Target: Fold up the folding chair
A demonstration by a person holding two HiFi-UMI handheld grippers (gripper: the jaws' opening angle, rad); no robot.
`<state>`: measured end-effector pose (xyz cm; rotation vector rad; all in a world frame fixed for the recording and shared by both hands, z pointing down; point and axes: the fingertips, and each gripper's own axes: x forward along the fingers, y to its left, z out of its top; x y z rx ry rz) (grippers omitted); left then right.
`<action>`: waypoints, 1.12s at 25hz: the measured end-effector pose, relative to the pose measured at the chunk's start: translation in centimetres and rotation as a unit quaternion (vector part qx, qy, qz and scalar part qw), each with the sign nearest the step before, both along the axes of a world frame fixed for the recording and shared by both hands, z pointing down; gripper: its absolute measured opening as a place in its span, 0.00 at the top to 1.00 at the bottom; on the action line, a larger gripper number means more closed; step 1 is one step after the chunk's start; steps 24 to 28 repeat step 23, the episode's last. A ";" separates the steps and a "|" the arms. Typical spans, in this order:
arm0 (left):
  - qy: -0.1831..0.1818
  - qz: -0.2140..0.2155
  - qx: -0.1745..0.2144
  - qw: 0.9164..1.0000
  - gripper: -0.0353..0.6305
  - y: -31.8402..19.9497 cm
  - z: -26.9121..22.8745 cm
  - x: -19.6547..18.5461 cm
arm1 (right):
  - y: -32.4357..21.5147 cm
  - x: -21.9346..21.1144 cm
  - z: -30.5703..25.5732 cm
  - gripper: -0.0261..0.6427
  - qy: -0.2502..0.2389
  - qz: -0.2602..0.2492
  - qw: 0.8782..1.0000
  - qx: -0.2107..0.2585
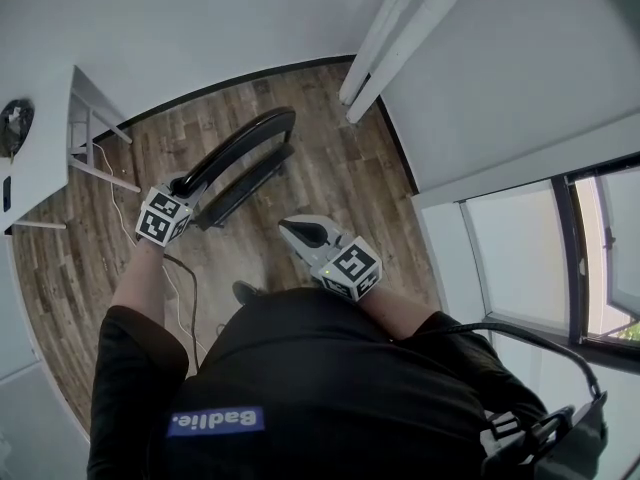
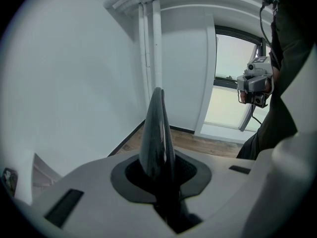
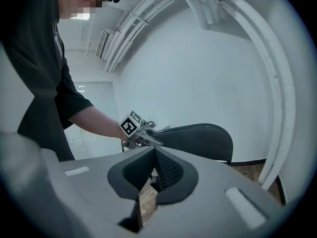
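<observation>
The black folding chair (image 1: 245, 158) stands on the wood floor, seen from above as a narrow, flat shape. My left gripper (image 1: 190, 183) is shut on the top edge of the chair's backrest (image 2: 157, 128), which rises as a thin black blade between the jaws of the left gripper (image 2: 158, 170). My right gripper (image 1: 287, 229) hangs in the air to the right of the chair, apart from it, jaws shut with nothing between them. In the right gripper view the right gripper (image 3: 154, 155) faces the curved backrest (image 3: 198, 140) and the left gripper's marker cube (image 3: 130, 125).
A white table (image 1: 45, 158) stands at the left with a round dark object (image 1: 14, 125) on it. A cable (image 1: 178, 278) trails over the floor by my shoe (image 1: 245, 291). White pipes (image 1: 390, 38) run along the wall; a window (image 1: 590, 258) is at the right.
</observation>
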<state>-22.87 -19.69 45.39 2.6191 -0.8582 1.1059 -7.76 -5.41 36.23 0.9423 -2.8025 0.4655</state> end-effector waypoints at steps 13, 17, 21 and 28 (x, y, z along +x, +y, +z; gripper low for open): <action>-0.001 0.001 0.004 1.000 0.85 0.0 0.1 0.1 | -0.1 -0.3 0.2 0.96 0.004 -0.004 1.000 -0.011; -0.002 -0.001 0.005 1.000 0.84 -0.2 0.2 0.0 | -0.1 -0.2 0.4 0.96 0.001 -0.002 1.000 -0.013; -0.002 -0.001 0.006 1.000 0.84 -0.2 0.2 0.1 | -0.1 0.0 0.5 0.96 0.001 0.001 1.000 -0.019; -0.003 -0.002 0.008 1.000 0.84 -0.1 0.2 0.0 | -0.1 0.1 0.6 0.96 0.000 0.003 1.000 -0.022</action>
